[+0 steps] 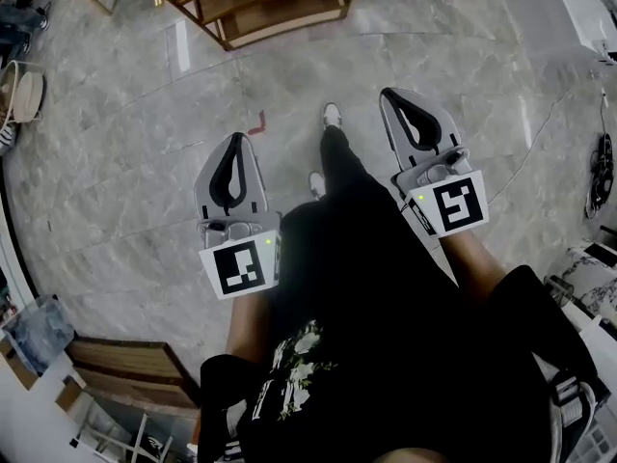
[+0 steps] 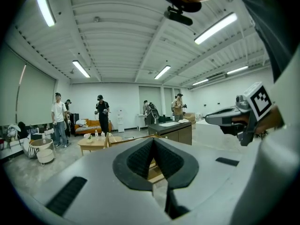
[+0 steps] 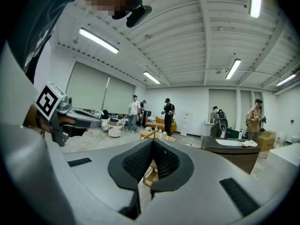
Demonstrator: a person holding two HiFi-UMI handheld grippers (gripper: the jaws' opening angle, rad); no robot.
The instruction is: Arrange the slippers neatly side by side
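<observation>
At their tips, the left gripper [image 2: 153, 141] had its jaws shut tight on nothing, and the right gripper [image 3: 153, 141] had its jaws closed and empty too. Through the small gap under each pair of tips only a scrap of pale wooden frame [image 2: 155, 170] showed, too little to name. The slippers could not be made out in any view.

From the head view both grippers pointed away over a grey marble floor [image 1: 135, 172], one on each side of the person's dark leg [image 1: 342, 162]. That leg and the body hid much of the floor below. Two white shoes [image 1: 332, 114] peeked out ahead, and a small red mark [image 1: 256, 123] lay on the floor near the left gripper. A wooden rack [image 1: 265, 13] was cut off by the top edge.

The room was wide and white, with a ribbed ceiling and strip lights [image 2: 81, 68]. Far off stood several people [image 2: 102, 114], an orange sofa [image 2: 89, 126], a low wooden table [image 2: 92, 144] and a dark counter [image 2: 174, 130], all small and soft.
</observation>
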